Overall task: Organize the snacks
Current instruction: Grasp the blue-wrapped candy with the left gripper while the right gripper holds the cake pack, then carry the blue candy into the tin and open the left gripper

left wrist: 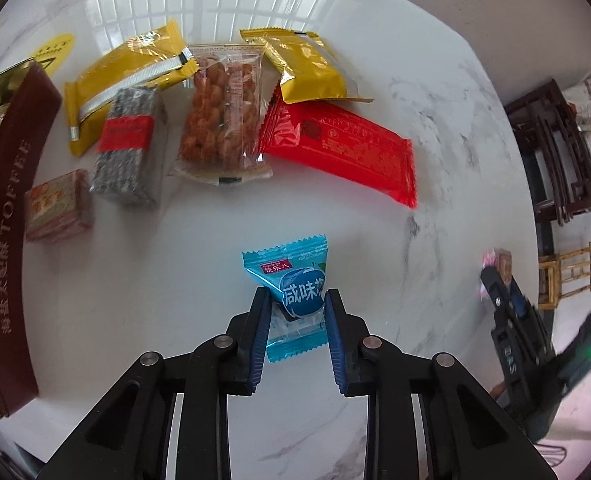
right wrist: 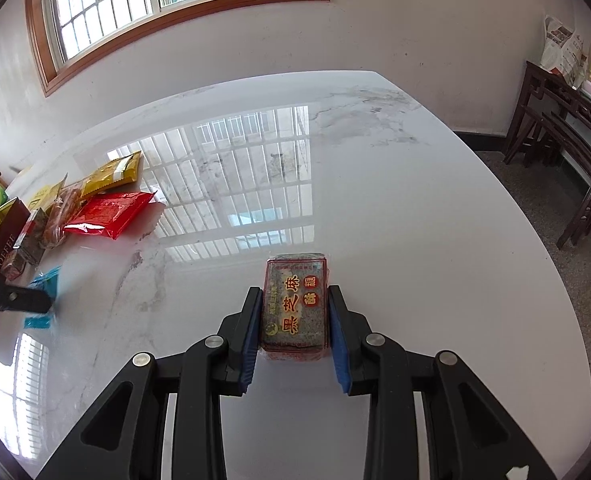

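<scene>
A small blue candy packet point(left wrist: 291, 292) lies on the white marble bench point(left wrist: 435, 240), and the left hand-held gripper point(left wrist: 295, 300) is pinching it: both blue pads point(left wrist: 260, 340) press against the packet's sides, with the packet's top sticking out past the fingertips.

The right hand-held gripper point(right wrist: 295, 300) is clamped on a sesame bar in a red-printed wrapper point(right wrist: 295, 308), its pads tight against the bar's long sides, near the middle of the bench and well apart from the other snacks.

Beyond the blue packet, toward the far edge, a loose group of snacks sits on the bench. A red packet point(left wrist: 343, 148) lies at an angle, with a gold packet point(left wrist: 307, 68) overlapping its upper corner. Just left of these is a clear bag of fried twists point(left wrist: 223, 112), then a grey sesame block with a red band point(left wrist: 129, 144), which rests partly over a second gold packet point(left wrist: 127, 76). A small square snack in an orange-and-red wrapper point(left wrist: 59, 206) sits just below and left of the grey block. Along the left edge stands a dark red toffee box point(left wrist: 7, 216), touching or nearly touching that small square snack.

In the right wrist view a barred window point(right wrist: 167, 4) is set in the wall behind the bench, and dark wooden chairs point(right wrist: 567, 148) stand to the right.
</scene>
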Motion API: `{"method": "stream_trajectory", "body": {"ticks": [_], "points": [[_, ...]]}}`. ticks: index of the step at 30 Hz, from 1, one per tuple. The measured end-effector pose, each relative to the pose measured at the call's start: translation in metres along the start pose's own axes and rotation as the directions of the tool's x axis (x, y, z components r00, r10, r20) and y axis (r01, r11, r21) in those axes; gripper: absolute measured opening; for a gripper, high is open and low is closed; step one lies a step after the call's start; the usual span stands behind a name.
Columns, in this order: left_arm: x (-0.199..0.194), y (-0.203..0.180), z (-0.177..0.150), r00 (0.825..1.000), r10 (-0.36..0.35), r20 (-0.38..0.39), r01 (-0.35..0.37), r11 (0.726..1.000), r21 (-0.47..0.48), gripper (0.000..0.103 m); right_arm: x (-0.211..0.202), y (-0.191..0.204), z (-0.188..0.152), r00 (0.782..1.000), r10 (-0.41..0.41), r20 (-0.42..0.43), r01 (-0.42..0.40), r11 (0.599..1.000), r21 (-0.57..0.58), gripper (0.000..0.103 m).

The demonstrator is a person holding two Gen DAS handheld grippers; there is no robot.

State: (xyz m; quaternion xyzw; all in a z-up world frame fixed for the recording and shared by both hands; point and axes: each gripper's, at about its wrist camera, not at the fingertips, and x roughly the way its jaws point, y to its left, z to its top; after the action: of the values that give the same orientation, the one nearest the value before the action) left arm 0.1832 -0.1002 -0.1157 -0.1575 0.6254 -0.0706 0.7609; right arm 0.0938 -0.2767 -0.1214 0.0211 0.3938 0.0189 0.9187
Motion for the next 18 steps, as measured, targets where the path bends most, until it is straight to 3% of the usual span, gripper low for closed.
{"method": "stream_trajectory", "body": {"ticks": [6,18], "points": [[-0.026,0.007,-0.031,0.997,-0.046,0.068,0.042,0.997,0.059,0.028,0.001,0.009,0.0,0.998,-0.06,-0.007,0.059,0.998,-0.033,0.029],[-0.088,0.025,-0.078,0.971,-0.021,0.24,-0.011,0.991,0.132,0.028,0.01,0.01,0.013,0.994,-0.11,-0.023,0.111,0.991,0.076,0.029]]}}
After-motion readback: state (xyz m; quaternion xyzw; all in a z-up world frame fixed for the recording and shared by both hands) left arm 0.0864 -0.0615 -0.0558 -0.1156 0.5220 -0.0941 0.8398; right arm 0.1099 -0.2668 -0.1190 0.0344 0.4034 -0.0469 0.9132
